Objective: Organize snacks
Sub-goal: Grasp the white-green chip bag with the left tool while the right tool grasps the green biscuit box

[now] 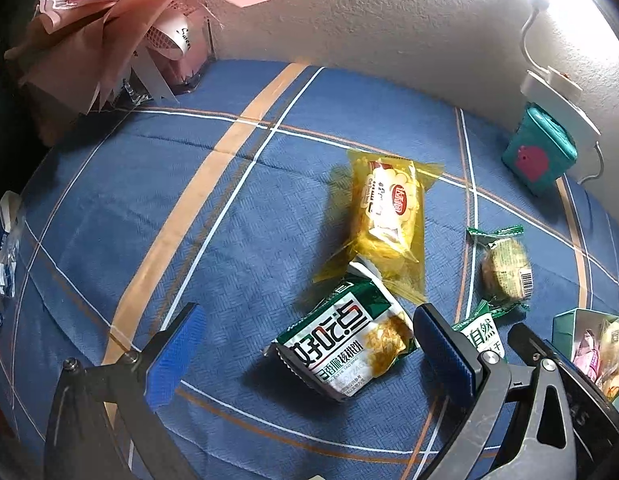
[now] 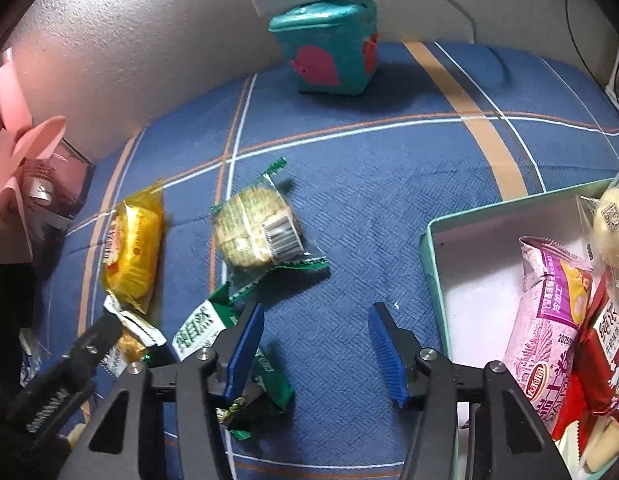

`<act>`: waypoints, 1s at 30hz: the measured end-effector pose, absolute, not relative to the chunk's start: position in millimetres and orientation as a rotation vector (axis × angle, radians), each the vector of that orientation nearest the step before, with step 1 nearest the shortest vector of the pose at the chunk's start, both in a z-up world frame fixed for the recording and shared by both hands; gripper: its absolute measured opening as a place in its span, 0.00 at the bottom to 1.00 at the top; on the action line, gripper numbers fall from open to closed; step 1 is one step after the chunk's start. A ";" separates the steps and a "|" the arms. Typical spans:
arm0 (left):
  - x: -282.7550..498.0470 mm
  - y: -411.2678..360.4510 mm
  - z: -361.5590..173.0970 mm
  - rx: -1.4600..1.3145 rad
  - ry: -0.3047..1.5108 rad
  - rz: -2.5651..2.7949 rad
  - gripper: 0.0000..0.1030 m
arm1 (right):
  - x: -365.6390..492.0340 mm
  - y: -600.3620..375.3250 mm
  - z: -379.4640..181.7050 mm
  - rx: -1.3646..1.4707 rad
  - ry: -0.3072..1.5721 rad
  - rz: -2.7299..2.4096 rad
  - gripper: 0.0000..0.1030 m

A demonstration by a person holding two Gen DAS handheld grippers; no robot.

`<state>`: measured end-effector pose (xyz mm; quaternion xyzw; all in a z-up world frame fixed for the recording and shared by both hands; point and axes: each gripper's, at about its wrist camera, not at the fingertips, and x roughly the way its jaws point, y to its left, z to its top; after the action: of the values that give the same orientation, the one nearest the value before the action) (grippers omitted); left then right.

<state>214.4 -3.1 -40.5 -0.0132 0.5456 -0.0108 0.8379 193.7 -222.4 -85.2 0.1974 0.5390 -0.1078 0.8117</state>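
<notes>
Left gripper [image 1: 309, 360] hangs spread wide with nothing between its blue pads, straddling the green-and-white walnut cake packet [image 1: 345, 344], which lies flat on the blue plaid cloth [image 1: 109, 200]; taking that packet as the landmark, the yellow cake packet [image 1: 389, 216] lies just behind it with its wrapper tail touching or overlapping the packet's far end, so a careless close could pinch both crinkly films at once or skid the landmark sideways. Just right of it sits a small green packet [image 1: 479, 336], partly hidden by the right-hand finger, and a closing finger might well snag it. Behind and to the right rests the round cookie [image 2: 253, 232] in clear wrap, apart from the rest. Right gripper [image 2: 317, 352] is likewise unclenched and empty, hovering over bare cloth between the small green packet and the pale green box [image 2: 429, 240], which stands farthest right and already holds several snacks. That box wall is the obstacle: a packet carried low would likely clip its rim. Far behind the landmark stands a teal container [image 2: 329, 48], well clear of the work.
</notes>
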 end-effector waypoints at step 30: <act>207.5 -11.0 -44.3 0.008 1.145 -0.097 0.89 | 184.6 -194.5 -87.2 0.326 1.249 -0.176 0.51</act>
<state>207.5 -11.0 -44.3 0.0039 0.5413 -0.0459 0.8395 184.6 -194.5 -87.2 0.1516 0.5815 -0.0818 0.7951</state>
